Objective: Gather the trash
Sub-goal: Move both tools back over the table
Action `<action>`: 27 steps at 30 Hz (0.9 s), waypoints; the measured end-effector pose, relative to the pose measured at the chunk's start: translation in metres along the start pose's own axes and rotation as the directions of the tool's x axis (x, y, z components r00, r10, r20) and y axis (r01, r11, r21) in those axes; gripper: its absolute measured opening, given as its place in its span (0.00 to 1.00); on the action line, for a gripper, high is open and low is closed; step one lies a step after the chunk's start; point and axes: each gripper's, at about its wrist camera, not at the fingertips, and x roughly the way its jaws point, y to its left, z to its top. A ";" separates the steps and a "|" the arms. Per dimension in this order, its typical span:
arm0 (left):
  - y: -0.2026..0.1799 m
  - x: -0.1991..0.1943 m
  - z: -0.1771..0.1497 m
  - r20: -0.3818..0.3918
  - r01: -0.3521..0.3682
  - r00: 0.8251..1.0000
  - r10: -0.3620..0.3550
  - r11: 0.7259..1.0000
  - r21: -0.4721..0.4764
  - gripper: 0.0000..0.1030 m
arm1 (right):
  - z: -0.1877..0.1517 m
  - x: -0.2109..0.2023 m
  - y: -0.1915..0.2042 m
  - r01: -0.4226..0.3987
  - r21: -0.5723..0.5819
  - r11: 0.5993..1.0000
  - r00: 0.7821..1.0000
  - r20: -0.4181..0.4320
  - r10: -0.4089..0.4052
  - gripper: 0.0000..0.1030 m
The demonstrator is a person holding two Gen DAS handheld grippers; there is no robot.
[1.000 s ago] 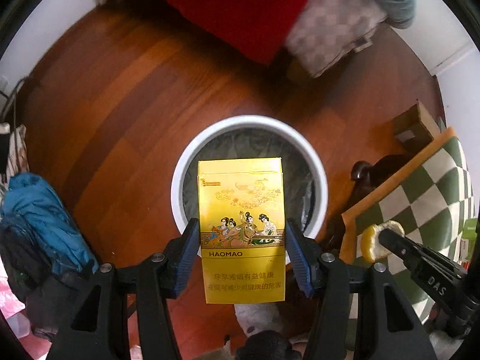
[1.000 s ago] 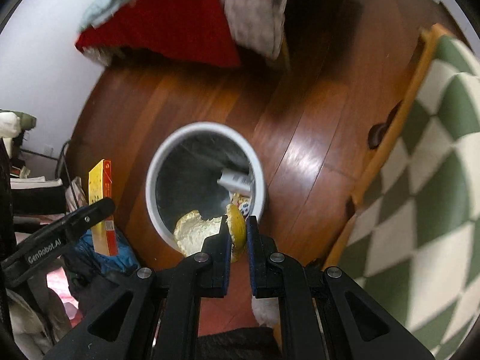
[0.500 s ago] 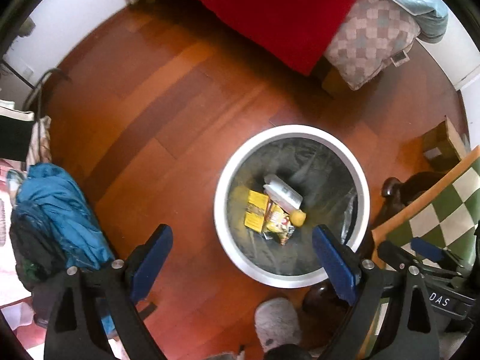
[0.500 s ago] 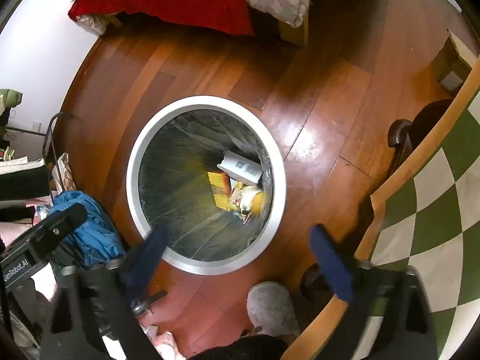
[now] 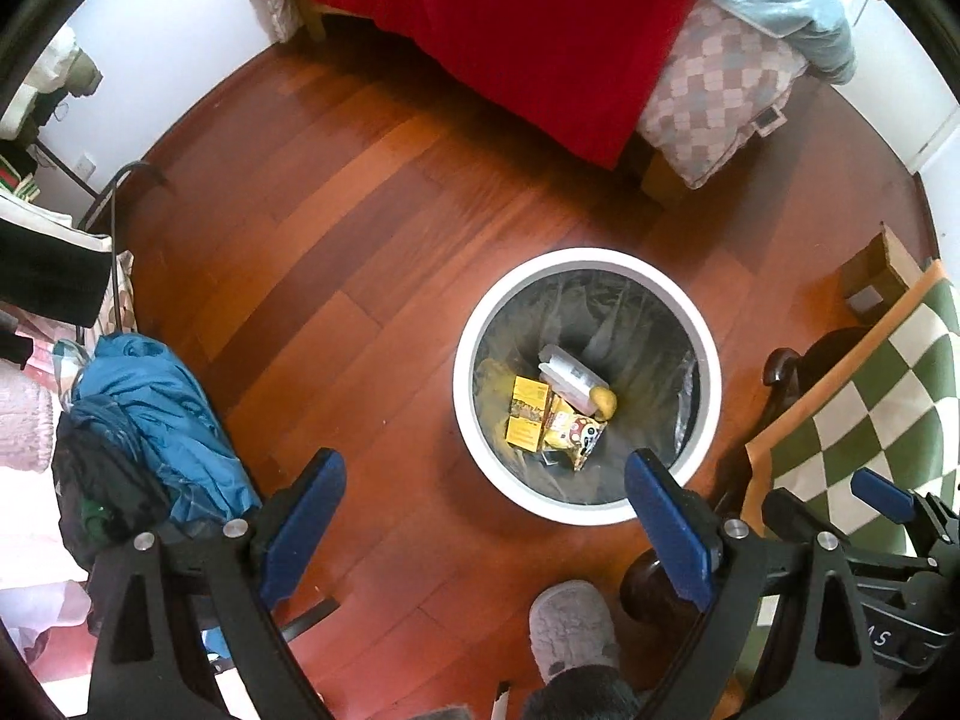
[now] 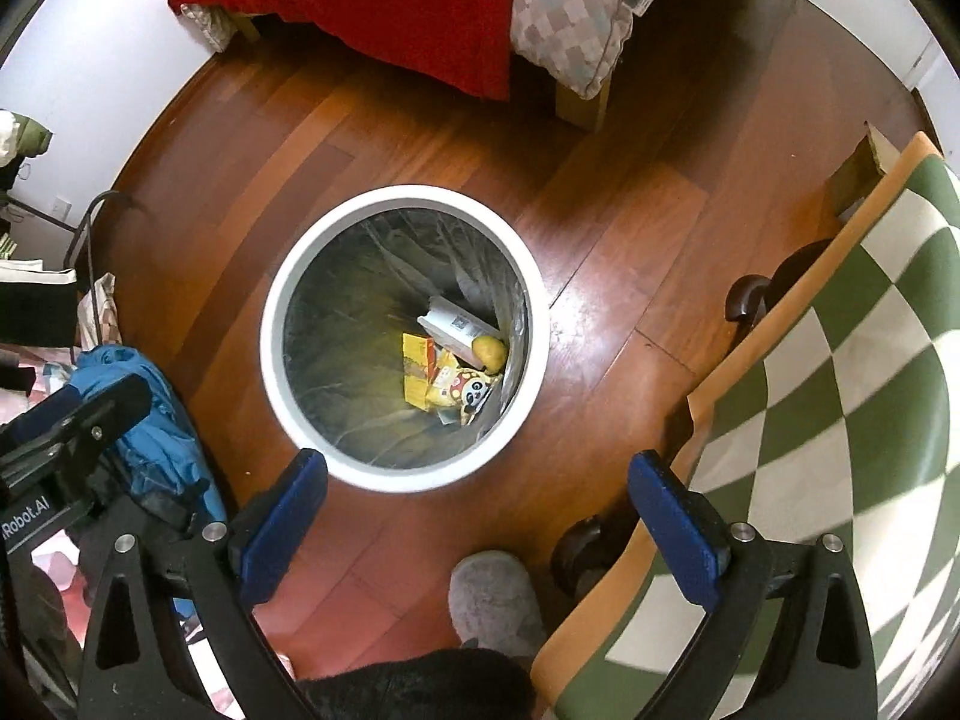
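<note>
A round white trash bin (image 5: 467, 378) with a grey liner stands on the wooden floor; it also shows in the right wrist view (image 6: 273, 324). Inside lie a yellow cigarette box (image 5: 528, 411) (image 6: 419, 372), a yellow snack wrapper (image 5: 573, 429) (image 6: 465, 387), a white packet (image 5: 567, 375) (image 6: 450, 324) and a yellowish peel (image 5: 605, 402) (image 6: 489, 348). My left gripper (image 5: 486, 516) is open and empty above the floor, at the bin's near rim. My right gripper (image 6: 477, 510) is open and empty, also held above the bin's near edge.
A bed with a red cover (image 5: 540, 30) is at the back. Blue clothes (image 5: 156, 420) lie at the left. A table with a green checked cloth (image 6: 840, 420) is at the right. A grey slipper (image 5: 570, 630) is below. A cardboard box (image 5: 876, 276) sits at the right.
Both grippers opened and let go: the yellow box and the peel dropped into the bin. Both grippers then rose and pulled back, so the bin looks smaller.
</note>
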 end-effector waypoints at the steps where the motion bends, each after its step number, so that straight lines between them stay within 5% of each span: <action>1: -0.001 -0.005 -0.002 0.007 -0.001 1.000 0.001 1.000 0.002 0.92 | -0.003 -0.004 0.000 0.001 0.000 1.000 1.000 0.007 -0.001 0.98; 15: -0.003 -0.109 -0.034 0.168 0.014 0.986 -0.018 1.000 0.024 0.92 | -0.047 -0.114 -0.003 -0.009 -0.007 1.000 0.986 0.166 0.010 0.98; 27: -0.021 -0.203 -0.079 0.315 0.036 0.948 -0.054 0.997 0.064 0.92 | -0.109 -0.233 -0.026 -0.090 0.009 0.996 0.932 0.354 0.081 0.98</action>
